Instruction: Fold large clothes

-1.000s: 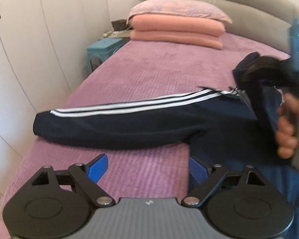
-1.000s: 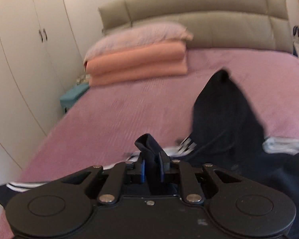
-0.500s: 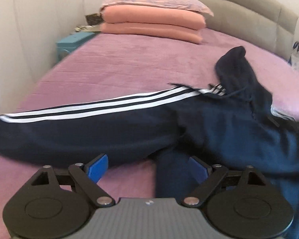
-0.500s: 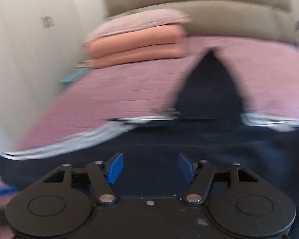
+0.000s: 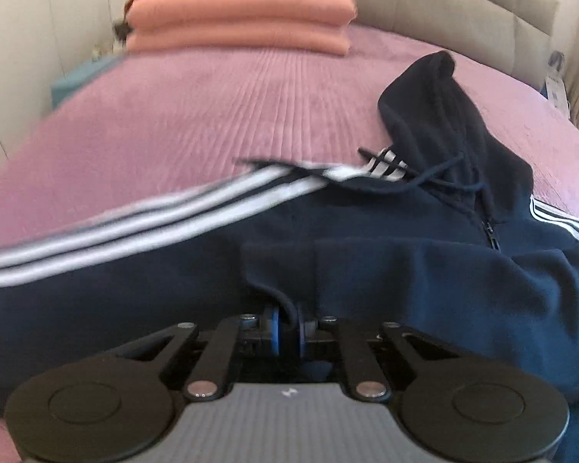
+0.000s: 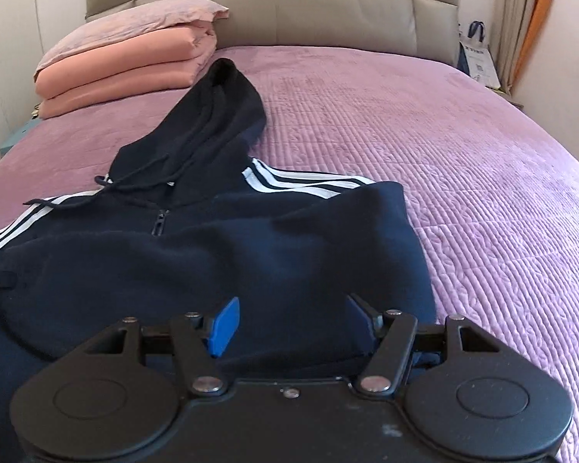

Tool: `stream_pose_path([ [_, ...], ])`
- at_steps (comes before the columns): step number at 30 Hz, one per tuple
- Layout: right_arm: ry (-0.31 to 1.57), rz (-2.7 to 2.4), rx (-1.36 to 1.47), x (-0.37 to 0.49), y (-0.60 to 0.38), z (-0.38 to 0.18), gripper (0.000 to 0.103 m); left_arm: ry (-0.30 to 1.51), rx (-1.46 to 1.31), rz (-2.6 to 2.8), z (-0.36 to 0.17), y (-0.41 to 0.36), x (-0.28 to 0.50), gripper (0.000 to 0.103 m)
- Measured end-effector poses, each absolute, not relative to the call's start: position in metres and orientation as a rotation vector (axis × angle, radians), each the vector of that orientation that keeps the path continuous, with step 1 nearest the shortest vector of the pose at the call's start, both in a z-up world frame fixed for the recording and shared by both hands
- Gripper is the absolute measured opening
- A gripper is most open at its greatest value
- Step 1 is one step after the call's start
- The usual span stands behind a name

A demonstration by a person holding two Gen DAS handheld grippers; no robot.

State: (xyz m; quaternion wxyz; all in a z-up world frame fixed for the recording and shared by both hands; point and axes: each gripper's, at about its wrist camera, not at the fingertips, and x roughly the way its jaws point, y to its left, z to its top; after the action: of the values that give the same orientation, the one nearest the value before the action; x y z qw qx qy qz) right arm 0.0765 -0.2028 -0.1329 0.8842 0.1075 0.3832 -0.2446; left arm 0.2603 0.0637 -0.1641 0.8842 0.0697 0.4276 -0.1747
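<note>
A navy zip hoodie (image 6: 251,250) with white stripes lies spread on the purple bedcover (image 6: 444,154), its hood (image 6: 220,115) pointing at the headboard. In the left wrist view the hoodie (image 5: 405,270) fills the foreground and its striped sleeve (image 5: 173,208) stretches away to the left. My left gripper (image 5: 287,326) is shut on a small raised fold of the navy fabric near the hem. My right gripper (image 6: 291,308) stands open just above the hoodie's right part. Its blue pads (image 6: 224,326) are wide apart and press on nothing.
Folded salmon blankets under a pink pillow (image 6: 127,73) are stacked at the bed's head on the left, against a grey padded headboard (image 6: 328,11). A teal stool (image 5: 81,77) stands beside the bed on the left. A bag (image 6: 478,58) hangs at the far right.
My left gripper came down onto the hoodie and shut on a fold of it. My right gripper let go of the fabric it held, opened, and swung right over the body.
</note>
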Motion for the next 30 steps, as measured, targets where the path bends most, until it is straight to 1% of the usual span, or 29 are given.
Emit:
stream_pose_path([
  [2,0.792,-0.516,0.228,0.074,-0.206,-0.130,0.075,0.846,0.102,-0.382,-0.148,0.072,0.256,0.010],
  [5,0.769,-0.523,0.247,0.070,-0.213,-0.118,0.074,0.813,-0.006,-0.335,-0.126,0.107,0.256,0.010],
  [8,0.759,-0.524,0.256,0.066,-0.218,-0.111,0.074,0.821,0.022,-0.246,-0.138,0.130,0.263,0.010],
  [9,0.767,-0.527,0.258,0.068,-0.220,-0.113,0.074,0.888,0.025,-0.306,-0.153,0.134,0.270,0.012],
  [10,0.779,-0.534,0.257,0.070,-0.222,-0.115,0.073,0.951,0.029,-0.338,-0.165,0.134,0.275,0.019],
  [11,0.790,-0.545,0.254,0.072,-0.224,-0.119,0.073,0.969,0.039,-0.338,-0.174,0.134,0.274,0.023],
  [12,0.802,-0.552,0.252,0.074,-0.225,-0.123,0.071,0.941,0.051,-0.321,-0.174,0.136,0.270,0.037],
  [13,0.812,-0.554,0.248,0.074,-0.227,-0.125,0.060,0.916,0.060,-0.304,-0.168,0.139,0.266,0.052],
  [14,0.820,-0.551,0.242,0.078,-0.228,-0.127,0.052,0.890,0.043,-0.291,-0.161,0.144,0.263,0.058],
  [15,0.824,-0.543,0.235,0.083,-0.229,-0.127,0.042,0.860,0.019,-0.285,-0.153,0.149,0.259,0.065],
  [17,0.828,-0.523,0.220,0.096,-0.228,-0.128,0.042,0.782,-0.014,-0.314,-0.135,0.152,0.249,0.064],
  [18,0.841,-0.513,0.223,0.105,-0.226,-0.130,0.042,0.774,-0.010,-0.339,-0.131,0.150,0.247,0.058],
  [19,0.857,-0.506,0.231,0.112,-0.225,-0.133,0.042,0.777,-0.001,-0.390,-0.131,0.142,0.246,0.051],
  [22,0.992,-0.500,0.250,0.132,-0.219,-0.158,0.041,0.892,0.013,-0.474,-0.163,0.118,0.256,0.042],
  [23,1.054,-0.503,0.253,0.137,-0.217,-0.170,0.042,0.938,0.035,-0.453,-0.178,0.111,0.261,0.041],
  [24,1.059,-0.512,0.226,0.139,-0.212,-0.175,0.042,0.922,0.070,-0.423,-0.189,0.107,0.262,0.040],
  [25,1.063,-0.516,0.200,0.140,-0.208,-0.175,0.043,0.895,0.096,-0.423,-0.190,0.104,0.260,0.040],
  [27,1.079,-0.526,0.194,0.144,-0.206,-0.173,0.043,0.892,0.100,-0.421,-0.181,0.106,0.257,0.040],
  [30,1.073,-0.525,0.238,0.140,-0.211,-0.167,0.043,0.862,0.006,-0.378,-0.161,0.139,0.249,0.041],
])
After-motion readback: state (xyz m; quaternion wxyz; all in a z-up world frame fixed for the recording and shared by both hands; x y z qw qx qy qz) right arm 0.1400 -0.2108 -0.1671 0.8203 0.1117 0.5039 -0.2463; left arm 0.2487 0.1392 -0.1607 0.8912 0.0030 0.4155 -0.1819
